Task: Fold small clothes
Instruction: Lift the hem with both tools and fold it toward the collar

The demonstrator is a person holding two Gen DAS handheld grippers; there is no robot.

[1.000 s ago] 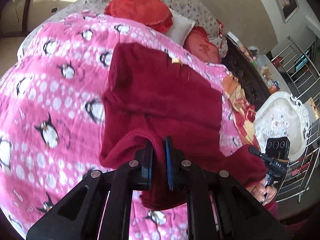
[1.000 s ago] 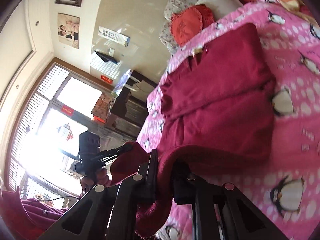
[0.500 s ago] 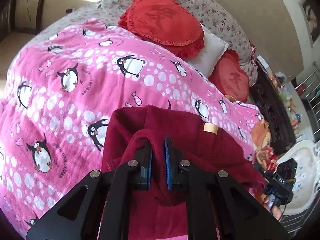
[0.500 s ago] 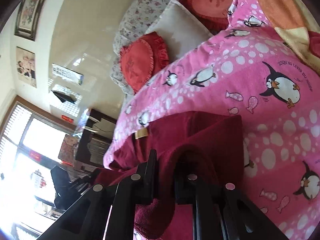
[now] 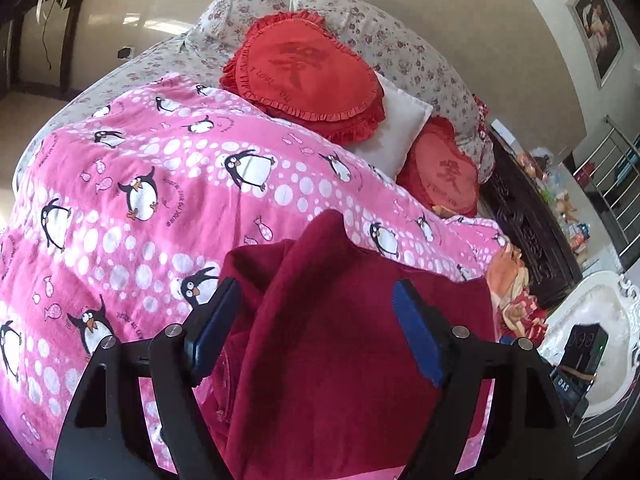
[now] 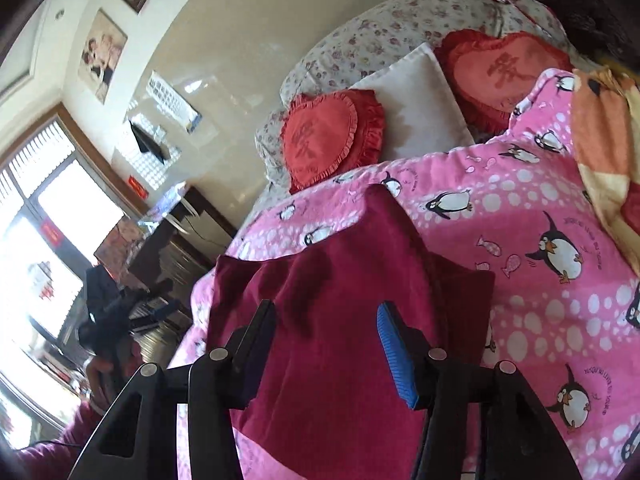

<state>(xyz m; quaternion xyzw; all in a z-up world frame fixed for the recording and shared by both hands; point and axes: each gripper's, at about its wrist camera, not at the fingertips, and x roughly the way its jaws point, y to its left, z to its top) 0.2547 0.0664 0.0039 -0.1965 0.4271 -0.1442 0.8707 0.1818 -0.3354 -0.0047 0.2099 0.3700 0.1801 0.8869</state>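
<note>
Left wrist: tool (image 5: 316,320) opening over maroon garment (image 5: 340,360) (pads clear).

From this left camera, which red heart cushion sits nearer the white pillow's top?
The bigger ruffled red cushion, overlapping the white pillow; the smaller one lies below it.

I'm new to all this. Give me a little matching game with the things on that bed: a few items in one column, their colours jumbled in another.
Things:
1. folded fleece garment
2. penguin-print blanket
3. heart-shaped frilled cushion
4. plain square pillow

Colours:
A. white
B. dark maroon
C. bright red
D. pink with white dots

Pairs: 1-B, 2-D, 3-C, 4-A
</note>
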